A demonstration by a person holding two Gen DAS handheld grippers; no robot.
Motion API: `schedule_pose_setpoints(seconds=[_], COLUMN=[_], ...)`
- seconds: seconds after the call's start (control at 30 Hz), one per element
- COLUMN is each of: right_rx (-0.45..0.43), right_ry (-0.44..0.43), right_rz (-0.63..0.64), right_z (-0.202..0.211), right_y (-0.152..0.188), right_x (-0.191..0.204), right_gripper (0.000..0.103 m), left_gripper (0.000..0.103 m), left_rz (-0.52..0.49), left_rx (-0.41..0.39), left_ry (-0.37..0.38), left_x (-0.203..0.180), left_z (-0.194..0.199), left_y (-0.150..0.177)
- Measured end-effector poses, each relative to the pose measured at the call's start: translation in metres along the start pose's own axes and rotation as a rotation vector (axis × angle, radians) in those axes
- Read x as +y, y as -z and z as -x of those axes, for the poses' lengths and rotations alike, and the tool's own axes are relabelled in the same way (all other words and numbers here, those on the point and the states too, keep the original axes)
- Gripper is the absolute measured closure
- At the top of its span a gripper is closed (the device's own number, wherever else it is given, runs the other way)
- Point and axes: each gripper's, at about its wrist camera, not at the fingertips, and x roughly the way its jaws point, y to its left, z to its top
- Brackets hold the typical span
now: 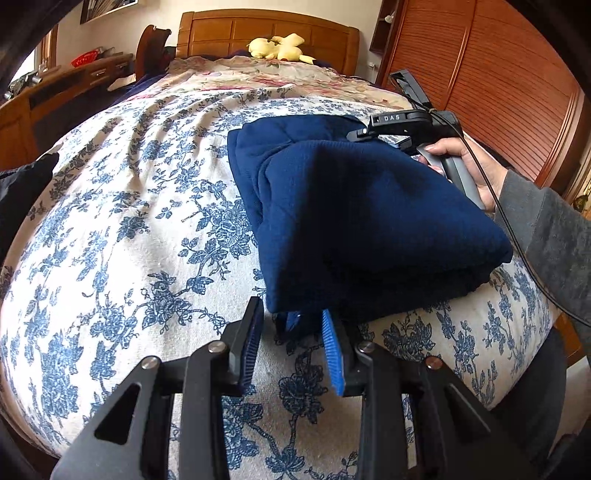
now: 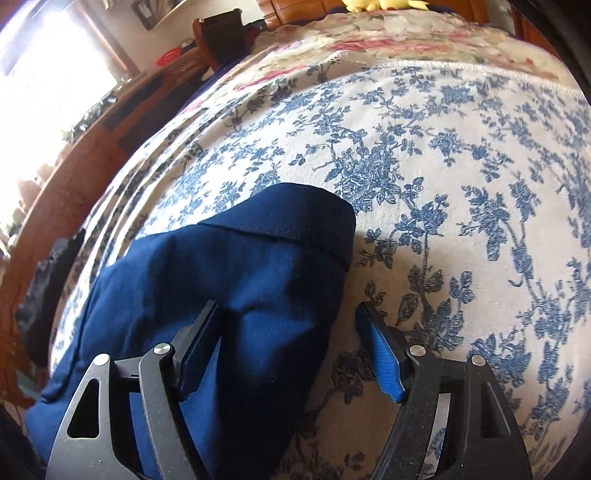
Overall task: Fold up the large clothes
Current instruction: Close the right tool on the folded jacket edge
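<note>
A navy blue garment (image 1: 354, 206) lies folded into a thick bundle on the bed's blue-flowered sheet (image 1: 140, 206). In the left wrist view my left gripper (image 1: 291, 308) is at the bundle's near corner. Its jaws stand a little apart, and a bit of dark fabric hangs just past the tips without being pinched. A hand holds my right gripper (image 1: 364, 133) at the bundle's far right side. In the right wrist view that gripper (image 2: 288, 305) is open wide. The garment (image 2: 236, 273) bulges between its fingers against the left one, and the right pad (image 2: 384, 358) is clear of the cloth.
A yellow plush toy (image 1: 280, 48) lies by the wooden headboard (image 1: 266, 29), on a pink-flowered quilt (image 1: 258, 77). A slatted wooden wardrobe (image 1: 498, 92) stands to the right and a wooden desk (image 1: 55, 96) to the left. Dark cloth (image 1: 22, 184) lies at the bed's left edge.
</note>
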Motion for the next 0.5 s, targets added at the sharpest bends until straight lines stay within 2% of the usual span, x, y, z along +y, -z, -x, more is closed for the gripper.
schedule_pose_setpoints(seconds=[0.03, 0.07, 0.13, 0.2, 0.33, 0.5], right_rx=[0.011, 0.012, -0.001, -0.022, -0.057, -0.013], right_ry=[-0.037, -0.045, -0.049, -0.036, 0.044, 0.11], right_rz=[-0.007, -0.006, 0.029, 0.051, 0.14, 0.157], right_z=[-0.002, -0.001, 0.005, 0.017, 0.052, 0.069], right_y=[0.001, 0.003, 0.006, 0.009, 0.022, 0.037], right_x=[0.0, 0.001, 0.006, 0.011, 0.022, 0.005], right_gripper=[0.061, 0.064, 0.08, 0.087, 0.092, 0.091], left_gripper=[0.074, 0.074, 0.074, 0.074, 0.074, 0.074], left_rz=[-0.002, -0.004, -0.002, -0.003, 0.008, 0.044], left_rx=[-0.001, 0.002, 0.002, 0.003, -0.001, -0.004], left_ry=[0.0, -0.003, -0.003, -0.006, -0.013, -0.012], left_x=[0.0, -0.001, -0.001, 0.0, 0.004, 0.011], left_z=[-0.001, -0.003, -0.004, -0.005, -0.005, -0.008], left_y=[-0.001, -0.001, -0.002, -0.003, -0.003, -0.009])
